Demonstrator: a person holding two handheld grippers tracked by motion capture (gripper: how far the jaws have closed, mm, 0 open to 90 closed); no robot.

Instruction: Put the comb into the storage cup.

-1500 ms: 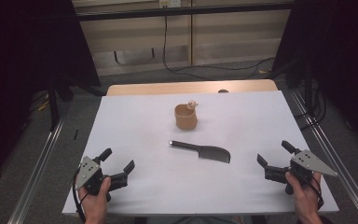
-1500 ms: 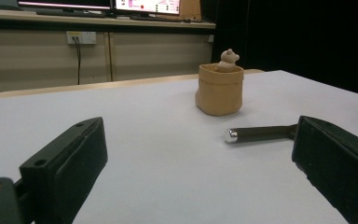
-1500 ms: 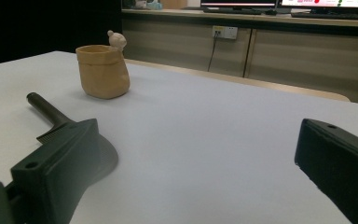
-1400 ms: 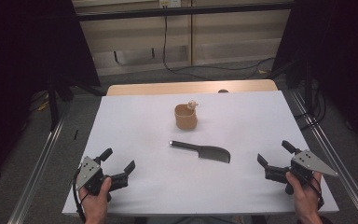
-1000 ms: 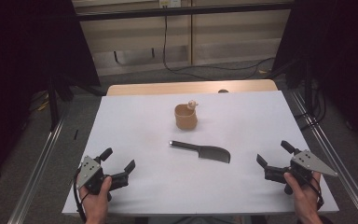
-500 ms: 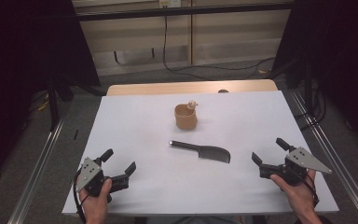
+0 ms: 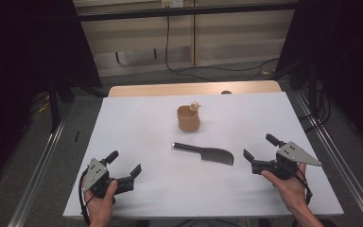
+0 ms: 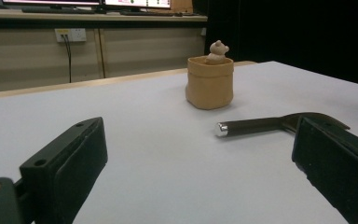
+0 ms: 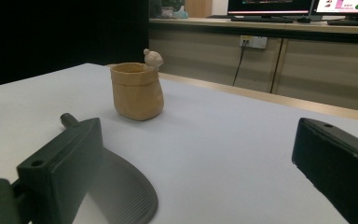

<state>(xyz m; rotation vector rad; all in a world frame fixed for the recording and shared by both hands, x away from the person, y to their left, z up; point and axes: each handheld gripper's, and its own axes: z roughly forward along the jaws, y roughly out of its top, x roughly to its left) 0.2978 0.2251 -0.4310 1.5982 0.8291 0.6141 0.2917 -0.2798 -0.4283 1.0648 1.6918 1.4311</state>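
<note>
The right hand-held gripper (image 7: 262, 152) has moved left across the table, closer to the knife (image 7: 203, 152).

A tan pot (image 7: 188, 119) stands upright on the white table (image 7: 137, 123), a little beyond the table's middle, with a small pale bear figure (image 7: 195, 105) perched at its rim. A bare wooden strip (image 7: 160, 90) runs along the table's far edge. Beyond the table, a black cable (image 7: 166, 42) drops from a wall socket (image 7: 168, 3). A metal rail (image 7: 38, 175) lies on the floor left of the table.
</note>
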